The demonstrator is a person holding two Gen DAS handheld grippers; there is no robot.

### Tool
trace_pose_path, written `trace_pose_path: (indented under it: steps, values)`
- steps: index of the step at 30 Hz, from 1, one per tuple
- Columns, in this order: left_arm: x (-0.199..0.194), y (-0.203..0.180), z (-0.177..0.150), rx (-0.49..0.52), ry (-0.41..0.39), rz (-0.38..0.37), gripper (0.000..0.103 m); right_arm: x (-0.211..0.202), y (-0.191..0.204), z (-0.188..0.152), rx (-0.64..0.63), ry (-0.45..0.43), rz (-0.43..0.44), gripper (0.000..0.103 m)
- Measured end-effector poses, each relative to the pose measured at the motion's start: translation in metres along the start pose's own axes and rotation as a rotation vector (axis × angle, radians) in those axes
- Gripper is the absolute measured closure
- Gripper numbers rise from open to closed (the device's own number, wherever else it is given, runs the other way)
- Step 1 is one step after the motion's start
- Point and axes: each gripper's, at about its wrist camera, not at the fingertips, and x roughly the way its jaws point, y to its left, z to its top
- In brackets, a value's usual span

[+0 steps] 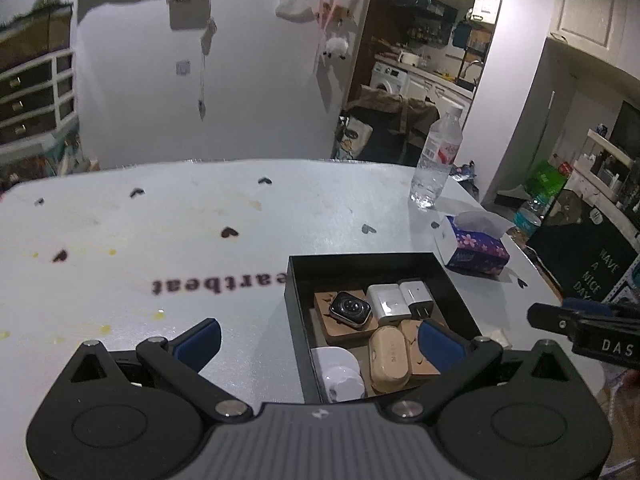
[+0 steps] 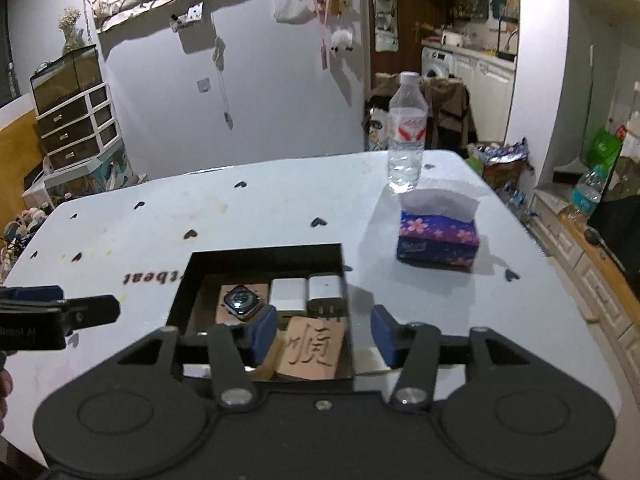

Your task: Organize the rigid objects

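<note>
Both grippers' jaws spread empty over black box (image 2: 264, 258); wooden tile (image 2: 310, 350) reads "顺", tablecloth (image 1: 160, 220) "eartbeat".

A lived-in home; behind the white table (image 2: 280, 216) a doorway opens onto a kitchen with a washing machine (image 2: 438, 65); left of it stand drawers (image 2: 76, 128).

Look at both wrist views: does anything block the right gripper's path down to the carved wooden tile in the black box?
Nothing visible does. The right gripper hangs open above the black box, and the carved wooden tile lies uncovered beneath it.
</note>
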Motion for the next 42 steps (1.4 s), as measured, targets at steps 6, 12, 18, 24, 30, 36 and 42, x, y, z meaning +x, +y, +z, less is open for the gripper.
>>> trace_pose_path:
  steps: [6,12,18,24,30,36,42]
  values:
    - [-0.008,-0.014,-0.020,-0.010,-0.044,0.046,0.000,-0.006,-0.015,-0.018,-0.034,-0.036,-0.008,0.042]
    - [-0.010,-0.022,-0.038,-0.012,-0.076,0.092,0.000,-0.010,-0.030,-0.035,-0.065,-0.085,0.003,0.020]
    - [-0.010,-0.028,-0.050,0.004,-0.079,0.118,0.000,-0.014,-0.033,-0.041,-0.103,-0.118,-0.003,0.003]
    - [-0.011,-0.031,-0.057,-0.001,-0.074,0.129,0.000,-0.014,-0.031,-0.050,-0.152,-0.140,-0.017,0.000]
    - [-0.016,-0.036,-0.062,0.006,-0.083,0.114,0.000,-0.014,-0.038,-0.053,-0.128,-0.140,-0.011,0.000]
    - [-0.018,-0.037,-0.065,-0.005,-0.082,0.122,0.000,-0.016,-0.040,-0.056,-0.120,-0.139,-0.004,0.000]
    - [-0.020,-0.040,-0.067,-0.004,-0.086,0.128,0.000,-0.017,-0.043,-0.057,-0.109,-0.139,-0.007,0.000]
